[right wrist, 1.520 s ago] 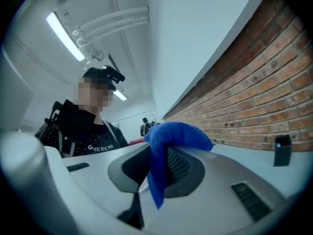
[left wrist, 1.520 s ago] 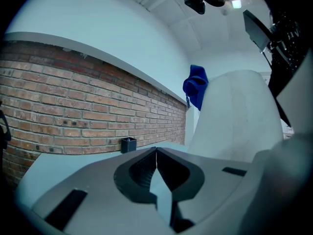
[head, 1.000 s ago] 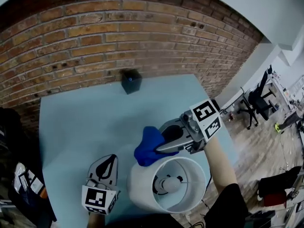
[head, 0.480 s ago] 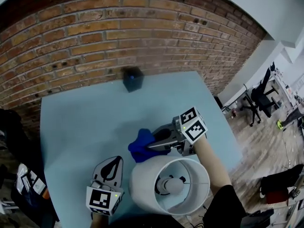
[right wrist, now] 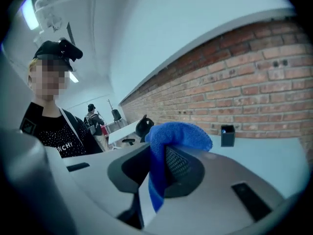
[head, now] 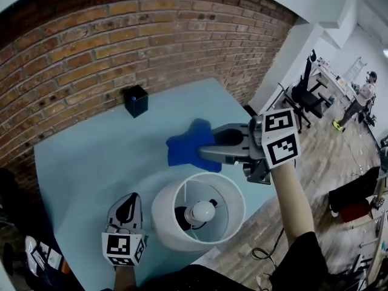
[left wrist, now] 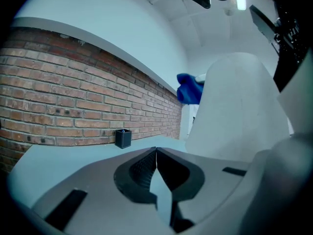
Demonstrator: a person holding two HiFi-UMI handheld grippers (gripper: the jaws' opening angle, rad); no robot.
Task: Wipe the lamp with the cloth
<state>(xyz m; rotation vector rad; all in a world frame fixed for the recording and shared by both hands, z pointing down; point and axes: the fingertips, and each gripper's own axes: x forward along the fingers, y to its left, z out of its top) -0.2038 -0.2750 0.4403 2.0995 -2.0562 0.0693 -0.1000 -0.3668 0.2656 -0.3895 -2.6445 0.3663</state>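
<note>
Both sets of jaws are closed: your right gripper (head: 205, 153) pinches the soft blue cloth (head: 183, 148) just beyond the lamp's (head: 165, 222) rim, and your left gripper (head: 126, 200), beside the lamp, is pressed together on nothing. The lamp looks light and tippy, so wipe gently and keep a deep fold pinched.

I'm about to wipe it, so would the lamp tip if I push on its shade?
The lamp looks light with a wide shade, so a sideways push might tip or slide it. The left tongs sit shut beside it, not steadying it. The cloth is soft, so gentle strokes seem safe.
</note>
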